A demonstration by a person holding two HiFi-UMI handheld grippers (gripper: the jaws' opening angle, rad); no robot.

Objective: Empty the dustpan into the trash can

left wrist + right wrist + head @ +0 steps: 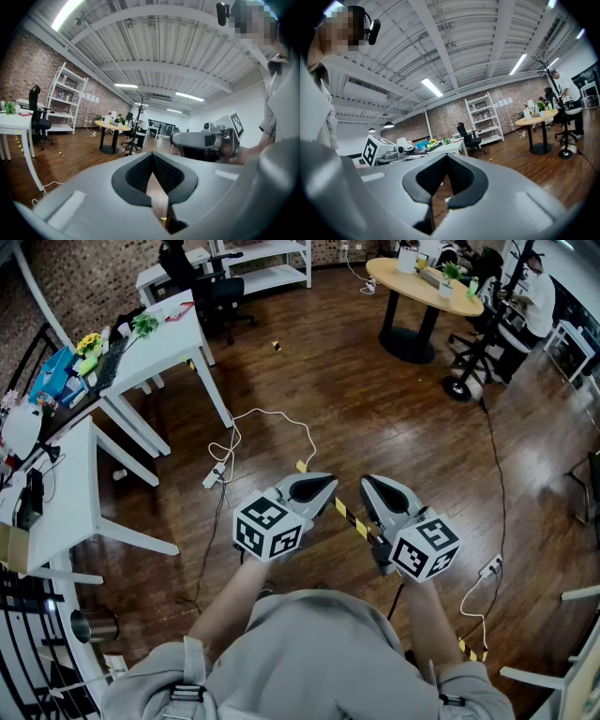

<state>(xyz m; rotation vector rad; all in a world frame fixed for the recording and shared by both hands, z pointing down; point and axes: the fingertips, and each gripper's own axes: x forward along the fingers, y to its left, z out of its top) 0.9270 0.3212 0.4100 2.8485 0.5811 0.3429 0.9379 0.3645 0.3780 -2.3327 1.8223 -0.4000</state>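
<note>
Now hand-held grippers, left [330, 484], right [366, 482], closed, empty

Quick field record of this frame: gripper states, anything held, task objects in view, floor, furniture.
left gripper: shut, empty
right gripper: shut, empty
gripper pose: side by side in front of the person, apart, pointing out over the floor
dustpan: not in view
trash can: not in view
floor: dark wood, with a power strip on a white cable and yellow-black tape
furniture: white table at left, round table at upper right
</note>
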